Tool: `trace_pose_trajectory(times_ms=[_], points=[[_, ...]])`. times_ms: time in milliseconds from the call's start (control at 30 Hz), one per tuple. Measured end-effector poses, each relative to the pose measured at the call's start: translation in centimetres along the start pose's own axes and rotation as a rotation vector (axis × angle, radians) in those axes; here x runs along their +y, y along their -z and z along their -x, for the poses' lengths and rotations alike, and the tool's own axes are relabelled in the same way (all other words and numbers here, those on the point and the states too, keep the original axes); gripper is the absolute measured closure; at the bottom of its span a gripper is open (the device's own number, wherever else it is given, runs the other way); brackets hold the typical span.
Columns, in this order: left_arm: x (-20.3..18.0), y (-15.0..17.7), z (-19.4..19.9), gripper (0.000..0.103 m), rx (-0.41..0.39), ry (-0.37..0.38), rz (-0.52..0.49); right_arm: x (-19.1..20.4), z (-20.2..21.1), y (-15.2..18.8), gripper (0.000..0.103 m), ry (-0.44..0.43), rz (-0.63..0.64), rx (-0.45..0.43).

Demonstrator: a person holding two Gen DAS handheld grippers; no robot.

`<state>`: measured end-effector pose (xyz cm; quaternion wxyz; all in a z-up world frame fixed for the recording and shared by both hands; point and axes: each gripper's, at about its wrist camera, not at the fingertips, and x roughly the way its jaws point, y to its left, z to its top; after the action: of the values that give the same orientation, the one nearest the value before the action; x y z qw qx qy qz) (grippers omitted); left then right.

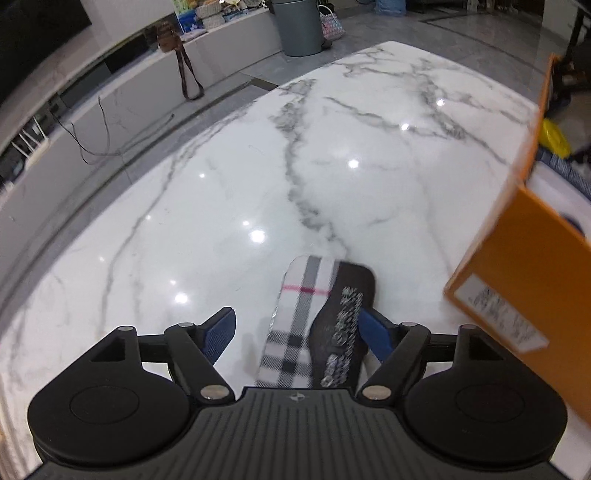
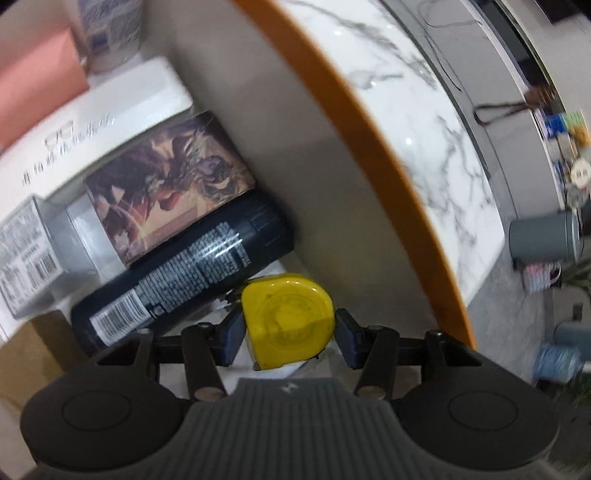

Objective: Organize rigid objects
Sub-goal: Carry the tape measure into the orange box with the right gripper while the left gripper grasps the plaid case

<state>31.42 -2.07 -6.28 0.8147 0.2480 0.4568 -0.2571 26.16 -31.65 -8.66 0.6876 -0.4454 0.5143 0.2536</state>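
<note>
A flat case (image 1: 295, 325), plaid on one side and black with glittery trim on the other, lies on the white marble table (image 1: 332, 147). My left gripper (image 1: 299, 332) is open around it; the left blue pad (image 1: 221, 332) stands well clear, the right pad sits close against the black side. In the right wrist view my right gripper (image 2: 290, 332) is shut on a yellow tape measure (image 2: 288, 317), held inside the orange box (image 2: 369, 129) near its beige inner wall. The orange box (image 1: 517, 258) also shows at the right of the left wrist view.
Inside the box lie a black spray can (image 2: 184, 269), a purple floral carton (image 2: 166, 184), a white glasses box (image 2: 92, 122), a grey barcoded box (image 2: 29, 258) and a pink item (image 2: 33, 92). Beyond the table stand a grey bin (image 1: 299, 26) and a brown bag (image 1: 170, 37).
</note>
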Motion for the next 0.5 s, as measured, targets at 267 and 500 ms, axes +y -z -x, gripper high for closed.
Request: trace_pose_trajectory(times_ms=[267,500], points=[[-0.9,-0.2,-1.1,0.014,0.066,0.014,-0.037,0.2,1.1,1.2,0.041,0.040,-0.024,-0.055],[-0.4,0.0,-1.6,0.018,0.068,0.038,0.047,1.1,2.2,1.2,0.037,0.073,-0.068,-0.077]])
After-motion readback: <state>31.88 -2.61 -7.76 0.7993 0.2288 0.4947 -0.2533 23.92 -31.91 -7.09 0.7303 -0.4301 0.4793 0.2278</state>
